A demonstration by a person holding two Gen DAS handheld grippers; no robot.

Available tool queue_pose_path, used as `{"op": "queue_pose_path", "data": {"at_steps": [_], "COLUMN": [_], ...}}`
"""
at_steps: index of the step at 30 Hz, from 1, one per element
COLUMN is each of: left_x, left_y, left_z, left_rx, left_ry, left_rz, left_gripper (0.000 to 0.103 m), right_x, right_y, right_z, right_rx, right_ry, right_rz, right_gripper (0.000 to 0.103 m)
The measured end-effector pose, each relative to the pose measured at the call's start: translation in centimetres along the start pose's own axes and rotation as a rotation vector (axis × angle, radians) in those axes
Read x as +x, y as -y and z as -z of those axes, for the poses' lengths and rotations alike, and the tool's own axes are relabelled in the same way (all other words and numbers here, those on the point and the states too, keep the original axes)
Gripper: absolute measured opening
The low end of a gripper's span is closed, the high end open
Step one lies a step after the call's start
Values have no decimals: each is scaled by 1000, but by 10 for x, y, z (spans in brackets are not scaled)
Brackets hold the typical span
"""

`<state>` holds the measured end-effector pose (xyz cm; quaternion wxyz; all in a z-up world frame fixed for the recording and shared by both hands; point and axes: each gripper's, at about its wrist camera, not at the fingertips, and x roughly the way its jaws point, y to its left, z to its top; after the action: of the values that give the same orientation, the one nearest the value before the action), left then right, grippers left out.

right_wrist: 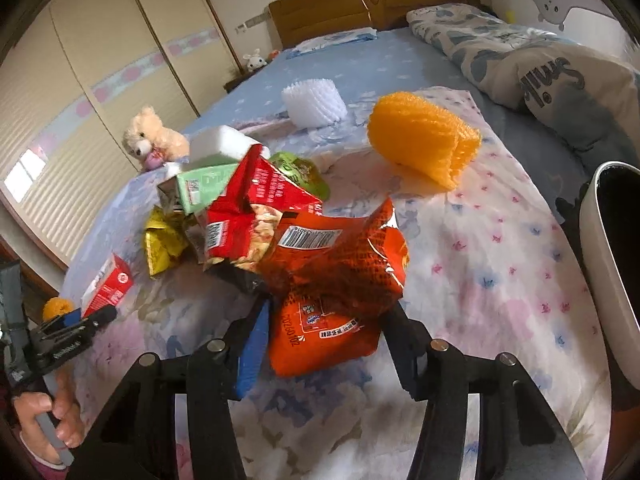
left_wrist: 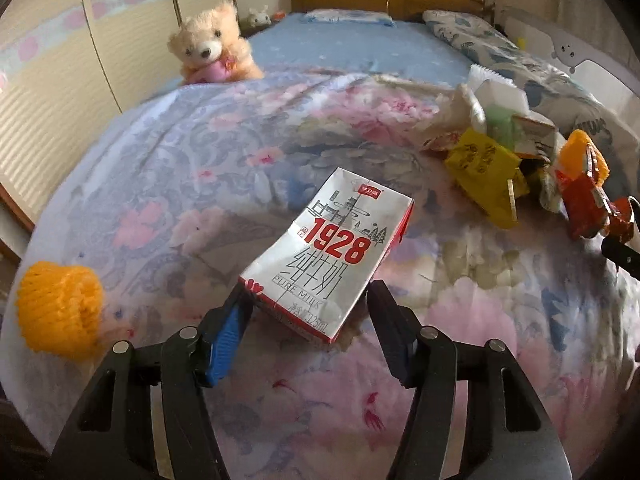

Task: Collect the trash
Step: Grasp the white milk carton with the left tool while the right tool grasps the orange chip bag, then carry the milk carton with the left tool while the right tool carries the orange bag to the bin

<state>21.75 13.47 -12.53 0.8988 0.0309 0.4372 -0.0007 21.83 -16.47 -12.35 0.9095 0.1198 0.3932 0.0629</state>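
A white and red "1928" milk carton (left_wrist: 332, 248) lies on the floral bedspread (left_wrist: 168, 168). My left gripper (left_wrist: 308, 300) is open, with its fingers on either side of the carton's near end. My right gripper (right_wrist: 328, 312) is open around the lower part of an orange snack bag (right_wrist: 340, 268), which lies at the front of a trash pile. The pile holds a red snack bag (right_wrist: 248, 208), a yellow wrapper (right_wrist: 162, 240) and a green carton (right_wrist: 200, 190). The milk carton (right_wrist: 108, 284) and the left gripper (right_wrist: 80, 322) show at the left of the right wrist view.
An orange foam net (left_wrist: 60, 312) lies left of the left gripper. Another orange foam net (right_wrist: 424, 140) and a white foam net (right_wrist: 314, 102) lie beyond the pile. A white bin rim (right_wrist: 608, 264) stands at the right. A teddy bear (left_wrist: 212, 46) sits behind.
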Motion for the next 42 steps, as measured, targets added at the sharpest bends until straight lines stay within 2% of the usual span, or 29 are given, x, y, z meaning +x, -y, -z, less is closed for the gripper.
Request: {"op": "queue_pose_path", "data": {"at_steps": [7,18,42], "left_x": [-25,-55,-76], "left_y": [36,125,251], "left_z": [24,37,24], "left_rx": [-19,84,249], "left_ry": [3,6,28], "left_rz": [107,245,375], "left_gripper": [58,54,54], "right_x": [-21,-69,-139], "right_y": [5,37,137], "right_z": [12,30,44], "right_rx": [-14,11,146], "right_ry": [13,65,160], "right_rz": [-49,-54,62], "right_gripper": [49,49,49]}}
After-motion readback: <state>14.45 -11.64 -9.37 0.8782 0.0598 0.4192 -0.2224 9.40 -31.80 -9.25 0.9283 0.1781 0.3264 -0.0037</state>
